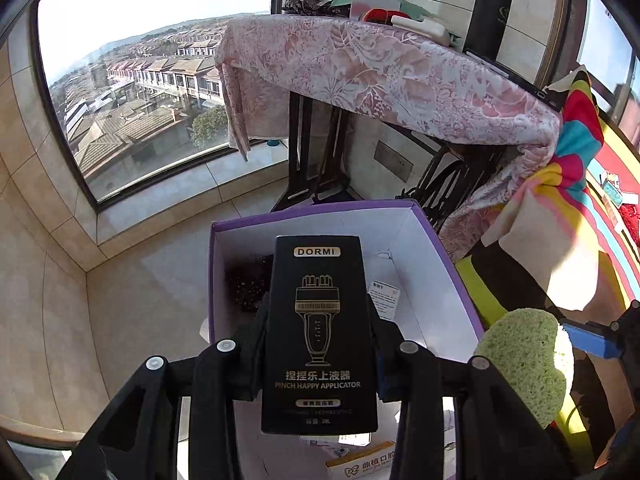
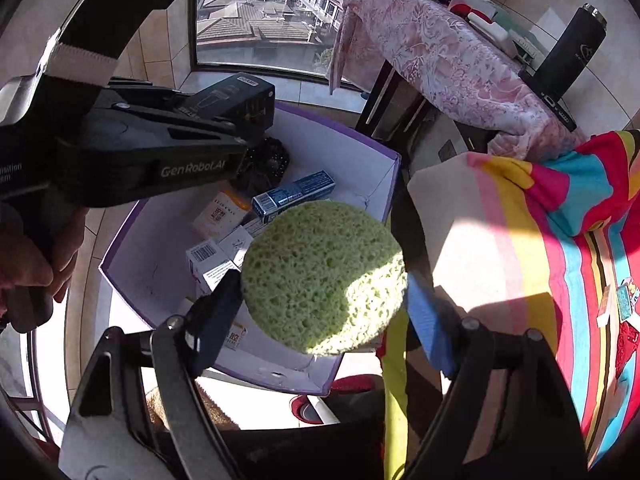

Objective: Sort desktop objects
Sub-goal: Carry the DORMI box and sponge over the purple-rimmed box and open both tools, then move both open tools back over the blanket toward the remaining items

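My left gripper (image 1: 318, 320) is shut on a black DORMI applicator box (image 1: 318, 332) and holds it above an open purple box with a white inside (image 1: 424, 248). In the right wrist view the left gripper (image 2: 256, 120) and its black box (image 2: 236, 94) hang over the purple box's (image 2: 360, 148) far left part. My right gripper (image 2: 324, 292) is shut on a round green sponge (image 2: 324, 276) held over the purple box's right edge. The sponge also shows at the right of the left wrist view (image 1: 528, 364).
Inside the purple box lie a blue carton (image 2: 294, 196), a white-and-orange carton (image 2: 220, 212), small white cartons (image 2: 212, 258) and a dark beaded item (image 2: 268, 160). A striped cloth (image 2: 560, 216) covers the desk at right. A pink-clothed table (image 1: 360, 64) with a black flask (image 1: 490, 12) stands behind.
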{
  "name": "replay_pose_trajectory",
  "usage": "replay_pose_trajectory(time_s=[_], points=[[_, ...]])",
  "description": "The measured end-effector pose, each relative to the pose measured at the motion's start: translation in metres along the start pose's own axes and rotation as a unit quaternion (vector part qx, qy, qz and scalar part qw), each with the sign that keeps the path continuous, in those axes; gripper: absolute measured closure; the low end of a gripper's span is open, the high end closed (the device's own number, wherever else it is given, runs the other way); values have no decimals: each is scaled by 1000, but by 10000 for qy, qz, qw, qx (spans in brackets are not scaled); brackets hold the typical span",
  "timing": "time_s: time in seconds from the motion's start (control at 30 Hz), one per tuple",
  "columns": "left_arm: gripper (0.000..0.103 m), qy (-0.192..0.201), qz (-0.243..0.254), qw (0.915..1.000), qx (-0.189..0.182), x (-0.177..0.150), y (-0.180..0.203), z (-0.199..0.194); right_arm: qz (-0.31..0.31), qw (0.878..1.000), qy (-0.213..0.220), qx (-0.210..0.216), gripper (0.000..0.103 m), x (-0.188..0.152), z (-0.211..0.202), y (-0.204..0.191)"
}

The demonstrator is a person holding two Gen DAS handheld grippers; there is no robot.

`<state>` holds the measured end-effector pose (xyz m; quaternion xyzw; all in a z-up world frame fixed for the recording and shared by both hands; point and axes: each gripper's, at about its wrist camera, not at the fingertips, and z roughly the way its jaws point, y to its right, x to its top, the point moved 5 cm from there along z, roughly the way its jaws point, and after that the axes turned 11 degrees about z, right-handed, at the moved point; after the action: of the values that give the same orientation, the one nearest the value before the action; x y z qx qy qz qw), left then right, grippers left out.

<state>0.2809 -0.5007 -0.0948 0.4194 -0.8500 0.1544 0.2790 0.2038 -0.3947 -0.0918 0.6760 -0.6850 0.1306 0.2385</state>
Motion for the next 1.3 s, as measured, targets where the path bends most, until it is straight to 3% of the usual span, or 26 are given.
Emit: replay_pose_trajectory(time_s=[0.23, 0.3, 0.37, 0.67, 0.9, 1.03, 1.13, 1.23, 1.3], points=[[61, -94, -213, 9997, 60, 4, -10, 14, 134, 9994, -170, 270, 20, 9, 26, -9], [47, -118, -222, 9996, 102, 9, -12, 19, 149, 9986, -287, 412, 20, 10, 34, -12], [19, -130, -302, 9993, 189, 12, -17, 21, 141, 9979, -449, 449, 11, 10, 42, -14], [19, -356, -444, 9978, 327, 13, -30, 21, 97, 9981, -431, 432, 4, 11, 44, -20], [19, -432, -516, 9971, 356, 26, -19, 7, 257, 9969, -154, 733, 3, 20, 19, -6], [19, -339, -157, 9984, 427, 51, 16, -6, 642, 9936, 272, 892, 3, 23, -21, 33], [19, 235, 133, 9993, 277, 84, 59, -31, 1170, 9862, 709, 933, 3, 22, -57, 84], [18, 873, 522, 9945, -253, 119, 119, -55, 1820, 9740, 1197, 616, 3, 7, -96, 160], [13, 1084, 896, 9870, -782, 139, 172, -54, 2318, 9631, 1371, 5, 3, -13, -113, 222]])
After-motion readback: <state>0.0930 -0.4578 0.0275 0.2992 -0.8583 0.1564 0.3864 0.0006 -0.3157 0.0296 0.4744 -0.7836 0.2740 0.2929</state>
